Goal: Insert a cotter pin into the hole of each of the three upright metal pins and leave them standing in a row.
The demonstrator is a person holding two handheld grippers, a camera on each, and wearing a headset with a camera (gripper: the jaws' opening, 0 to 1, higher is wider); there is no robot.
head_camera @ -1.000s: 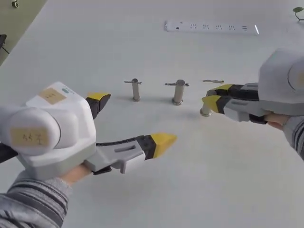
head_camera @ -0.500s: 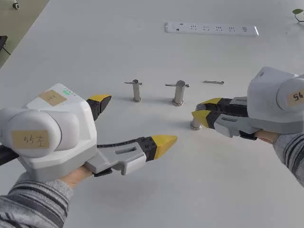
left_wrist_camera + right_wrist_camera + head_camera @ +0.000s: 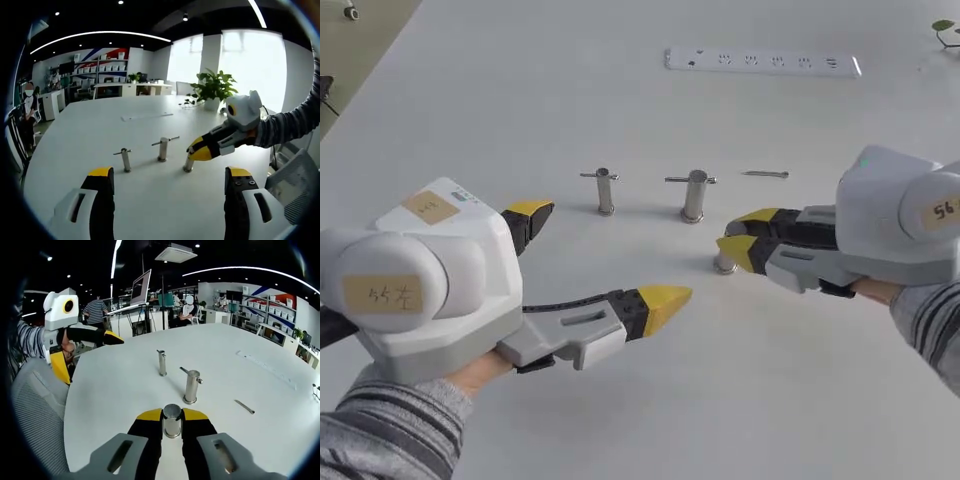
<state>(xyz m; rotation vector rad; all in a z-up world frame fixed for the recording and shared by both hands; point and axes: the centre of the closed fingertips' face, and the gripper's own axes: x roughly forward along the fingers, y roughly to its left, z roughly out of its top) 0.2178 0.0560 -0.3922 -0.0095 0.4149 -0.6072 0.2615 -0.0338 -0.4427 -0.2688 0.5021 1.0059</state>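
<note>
Two upright metal pins point(image 3: 605, 190) point(image 3: 695, 195) stand on the white table, each with a cotter pin through its top. The same two pins point(image 3: 162, 362) point(image 3: 191, 386) stand beyond my right jaws. A third pin point(image 3: 724, 265), with no cotter pin in it, is upright in front of them, and my right gripper point(image 3: 740, 238) is shut on it. It sits between the yellow-tipped jaws of my right gripper point(image 3: 172, 416). A loose cotter pin point(image 3: 765, 174) lies flat behind it. My left gripper point(image 3: 598, 253) hangs open at the near left, holding nothing.
A white power strip point(image 3: 760, 62) lies along the far side of the table point(image 3: 800, 400). Bare table surface surrounds the pins. Desks, shelves, a potted plant point(image 3: 212, 90) and several people point(image 3: 97, 310) are in the room beyond.
My right gripper has drawn the third pin nearer to me and to the left, out of line with the other two. The left gripper has held still.
</note>
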